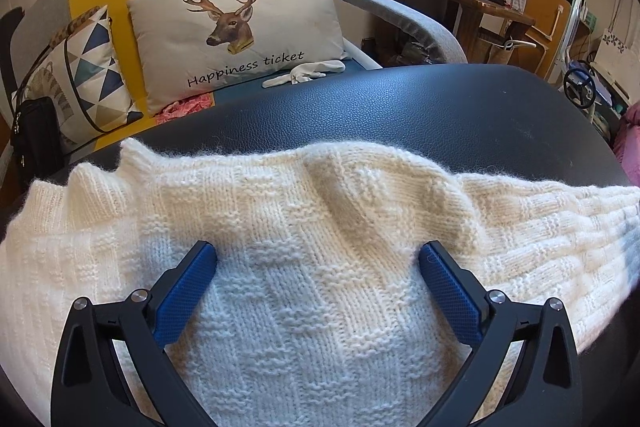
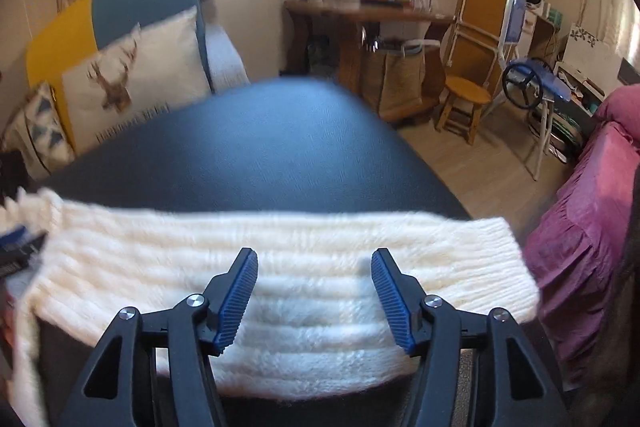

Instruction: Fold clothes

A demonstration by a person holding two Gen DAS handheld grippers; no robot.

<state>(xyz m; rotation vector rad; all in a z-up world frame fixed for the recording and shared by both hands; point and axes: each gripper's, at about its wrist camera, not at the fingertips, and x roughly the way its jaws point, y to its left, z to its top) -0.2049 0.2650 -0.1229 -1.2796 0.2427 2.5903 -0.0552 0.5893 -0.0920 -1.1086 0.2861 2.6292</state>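
A cream knitted sweater point(image 1: 304, 227) lies spread on a black leather-look table point(image 1: 400, 107). My left gripper point(image 1: 318, 253) hovers over its body, jaws wide open, blue pads point(image 1: 448, 291) apart with only flat knit below them. In the right wrist view a sleeve or folded band of the same sweater point(image 2: 280, 259) stretches across the table point(image 2: 260, 147) toward its right edge. My right gripper point(image 2: 314, 259) is above it, jaws partly apart, nothing pinched between the ribbed blue pads point(image 2: 236, 303). A bit of the left gripper point(image 2: 20, 247) shows at the left edge there.
Behind the table stands a sofa with a deer cushion point(image 1: 236, 27), a triangle-pattern cushion point(image 1: 88, 71) and a white glove point(image 1: 304, 75). A wooden desk point(image 2: 360, 11) with jars, a small stool point(image 2: 464, 103) and a pink bedspread point(image 2: 580, 227) lie to the right.
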